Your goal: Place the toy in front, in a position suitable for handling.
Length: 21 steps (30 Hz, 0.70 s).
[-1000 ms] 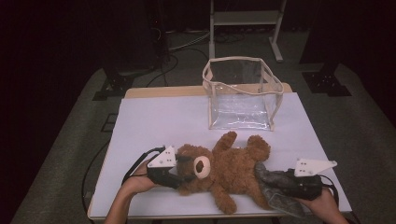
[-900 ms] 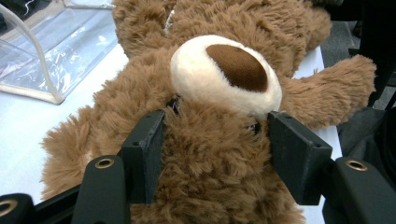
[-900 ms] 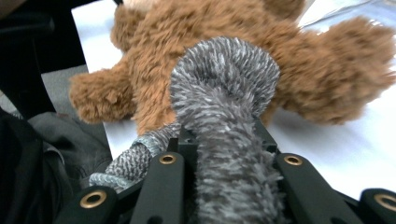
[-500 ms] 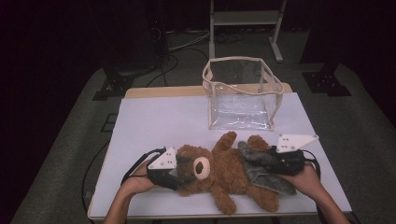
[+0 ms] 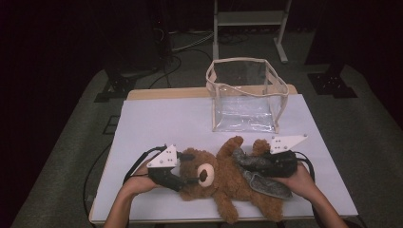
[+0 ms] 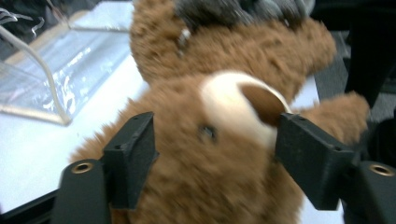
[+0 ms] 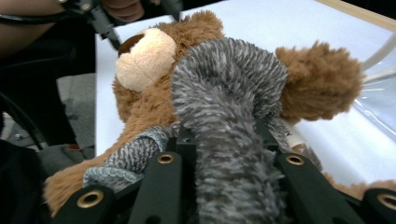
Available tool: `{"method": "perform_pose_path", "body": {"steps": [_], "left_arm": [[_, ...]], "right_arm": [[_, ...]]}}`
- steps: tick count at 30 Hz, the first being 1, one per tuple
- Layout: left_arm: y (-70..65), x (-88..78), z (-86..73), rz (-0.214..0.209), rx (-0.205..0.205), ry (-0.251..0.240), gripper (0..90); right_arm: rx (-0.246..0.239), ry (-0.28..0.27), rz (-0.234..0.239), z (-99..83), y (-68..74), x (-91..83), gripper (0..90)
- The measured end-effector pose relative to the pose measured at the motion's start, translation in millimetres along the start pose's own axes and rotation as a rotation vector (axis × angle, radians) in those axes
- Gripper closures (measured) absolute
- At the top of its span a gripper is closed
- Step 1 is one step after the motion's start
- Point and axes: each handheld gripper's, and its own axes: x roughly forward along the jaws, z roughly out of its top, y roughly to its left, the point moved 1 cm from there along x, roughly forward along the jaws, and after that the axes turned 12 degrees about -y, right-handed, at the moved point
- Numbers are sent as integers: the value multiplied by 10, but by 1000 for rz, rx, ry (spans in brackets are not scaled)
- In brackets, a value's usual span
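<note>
Dressing in hand: right claw [image 5: 247, 161] clamped on the grey garment [image 5: 263, 180] draped across the teddy bear [image 5: 223, 183] on the worktop [image 5: 157, 118]; left claw [image 5: 190, 168], just opened, brackets its head. Next: work the garment on

The counter [image 5: 157, 118] is overlooked from above, facing forward; the teddy bear [image 5: 223, 178] is viewed closely from opposite sides by both gripper views.
</note>
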Motion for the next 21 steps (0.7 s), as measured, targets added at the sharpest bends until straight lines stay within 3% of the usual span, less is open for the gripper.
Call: {"method": "perform_pose_path", "body": {"steps": [6,11,16,21], "left_arm": [[3,102,-37,-74,-38,16,346],[-18,109,-51,-67,-28,31,352],[-63,132,-29,-72,1,53,353],[-82,126,-35,-67,22,68,354]], "right_arm": [[-3,29,-25,39,41,-47,711],[-42,66,-10,231,90,124,711],[-83,118,25,358,142,467,711],[-99,122,3,344,104,493,712]]}}
